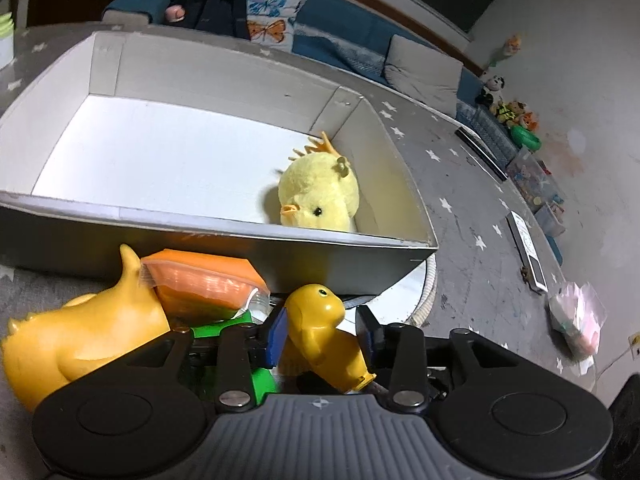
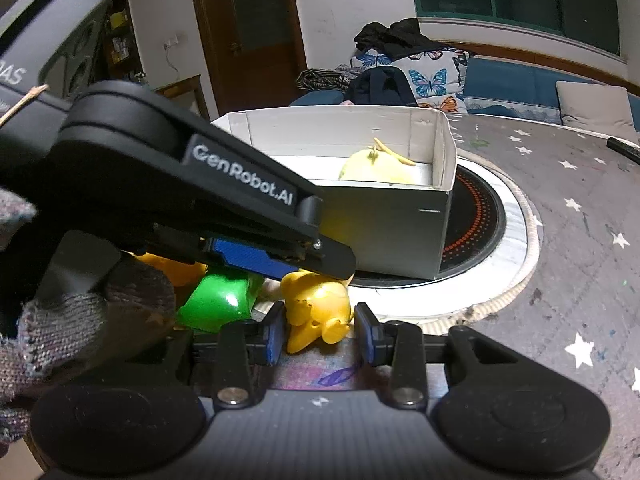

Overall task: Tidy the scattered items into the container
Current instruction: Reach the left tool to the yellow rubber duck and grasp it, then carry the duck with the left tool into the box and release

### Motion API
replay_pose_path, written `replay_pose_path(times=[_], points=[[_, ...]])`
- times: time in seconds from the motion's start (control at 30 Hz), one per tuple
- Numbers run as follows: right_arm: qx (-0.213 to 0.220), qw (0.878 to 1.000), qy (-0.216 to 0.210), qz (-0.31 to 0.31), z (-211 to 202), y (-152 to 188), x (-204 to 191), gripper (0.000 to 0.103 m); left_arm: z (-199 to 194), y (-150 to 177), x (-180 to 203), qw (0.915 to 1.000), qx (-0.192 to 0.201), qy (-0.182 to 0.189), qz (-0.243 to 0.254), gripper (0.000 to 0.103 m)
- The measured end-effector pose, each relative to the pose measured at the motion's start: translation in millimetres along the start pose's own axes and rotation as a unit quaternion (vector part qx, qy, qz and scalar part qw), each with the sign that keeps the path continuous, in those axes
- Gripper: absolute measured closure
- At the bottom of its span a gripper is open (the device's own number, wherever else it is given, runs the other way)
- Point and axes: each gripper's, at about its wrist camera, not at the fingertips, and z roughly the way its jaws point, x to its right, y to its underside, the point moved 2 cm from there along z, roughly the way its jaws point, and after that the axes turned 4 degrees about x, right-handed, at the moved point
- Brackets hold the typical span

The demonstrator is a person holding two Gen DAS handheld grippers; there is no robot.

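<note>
A white open box [image 1: 224, 228] holds a yellow plush chick [image 1: 318, 194] in its right corner; both also show in the right wrist view, the box [image 2: 384, 224] and the chick [image 2: 376, 168]. A small yellow plastic dinosaur [image 1: 324, 330] lies in front of the box, between the open fingers of my left gripper [image 1: 322, 338]. In the right wrist view the same toy [image 2: 318, 312] sits between the open fingers of my right gripper [image 2: 320, 338], with the left gripper reaching over it. A larger yellow toy [image 1: 80, 332], an orange packet [image 1: 202, 284] and a green toy [image 2: 220, 300] lie beside it.
The box stands on a round black-and-white disc [image 2: 480, 216] on a grey star-patterned mat [image 1: 472, 216]. A plastic bag [image 1: 576, 320] and a flat device [image 1: 528, 248] lie on the mat to the right. A sofa with cushions runs along the back.
</note>
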Motion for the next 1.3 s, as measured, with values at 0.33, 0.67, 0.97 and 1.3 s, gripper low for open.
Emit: replay_pose_path(times=[0.33,0.67,0.97,1.3], points=[[0.012,1.000,0.006,-0.005,-15.0,1.3,-5.1,0.070,-12.8,6.1,5.8,1.0000,0.004,0.006,0.004,0.070],[0.056,0.998,0.007,-0.034,-36.8,-24.7,-21.2,0.070,-49.9,-10.5,13.3,0.9978,0.063,0.021,0.001,0.071],[0.091,0.994,-0.006,-0.052,-21.5,-70.5,-31.4,0.070,-62.4,-55.3,1.6,0.9934,0.112,0.020,-0.016,0.073],[0.057,0.997,-0.012,-0.041,52.6,-105.7,-27.3,0.070,-16.7,-95.6,-38.3,0.9937,0.098,0.008,-0.055,0.074]])
